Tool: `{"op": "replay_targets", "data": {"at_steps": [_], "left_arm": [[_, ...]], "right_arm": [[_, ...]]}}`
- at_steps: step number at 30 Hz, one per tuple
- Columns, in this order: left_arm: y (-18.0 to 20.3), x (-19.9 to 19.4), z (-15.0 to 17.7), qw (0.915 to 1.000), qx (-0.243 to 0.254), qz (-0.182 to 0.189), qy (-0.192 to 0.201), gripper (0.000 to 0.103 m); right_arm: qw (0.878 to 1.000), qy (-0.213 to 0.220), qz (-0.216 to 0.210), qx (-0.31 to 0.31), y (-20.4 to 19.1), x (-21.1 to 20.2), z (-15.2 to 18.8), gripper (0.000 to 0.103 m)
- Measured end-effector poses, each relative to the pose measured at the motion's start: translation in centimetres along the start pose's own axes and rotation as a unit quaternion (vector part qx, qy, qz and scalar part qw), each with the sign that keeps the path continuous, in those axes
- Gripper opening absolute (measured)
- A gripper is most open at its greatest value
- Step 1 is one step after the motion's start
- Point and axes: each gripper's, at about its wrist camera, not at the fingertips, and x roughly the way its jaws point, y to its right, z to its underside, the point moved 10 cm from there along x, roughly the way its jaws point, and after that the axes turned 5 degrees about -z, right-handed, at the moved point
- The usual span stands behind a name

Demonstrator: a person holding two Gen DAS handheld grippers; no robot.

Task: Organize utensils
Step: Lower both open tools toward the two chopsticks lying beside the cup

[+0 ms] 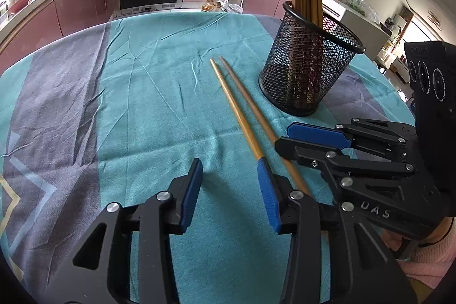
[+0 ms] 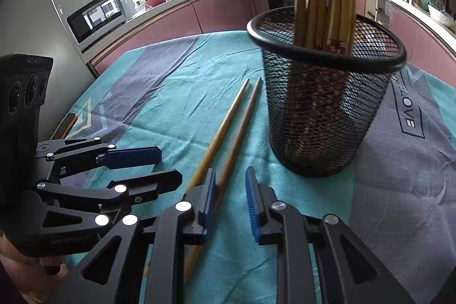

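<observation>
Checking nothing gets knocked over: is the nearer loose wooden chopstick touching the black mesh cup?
Apart. The left wrist view shows teal cloth between the chopstick and the cup's base; the right wrist view shows the same gap.

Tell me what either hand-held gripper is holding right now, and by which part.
Nothing is held yet. The left hand-held gripper is open with only cloth between its jaws. The right hand-held gripper straddles the thick end of one wooden chopstick, with a gap still visible.
</observation>
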Motion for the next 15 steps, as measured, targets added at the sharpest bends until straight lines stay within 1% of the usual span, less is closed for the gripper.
{"op": "replay_targets", "data": {"at_steps": [5,10,15], "left_arm": [[0.7,0.3,-0.2,0.9999,0.013,0.005,-0.002,0.040],[1.6,0.9,-0.7,0.9995,0.032,-0.001,-0.004,0.039],[1.7,1.5,-1.4,0.9992,0.038,-0.008,-0.006,0.037]], "right_arm": [[1.000,-0.005,0.002,0.006,0.4,-0.1,0.0,0.018],[1.000,-0.009,0.002,0.003,0.5,0.6,-0.4,0.018],[1.000,-0.011,0.002,0.008,1.1,0.8,-1.1,0.018]]}}
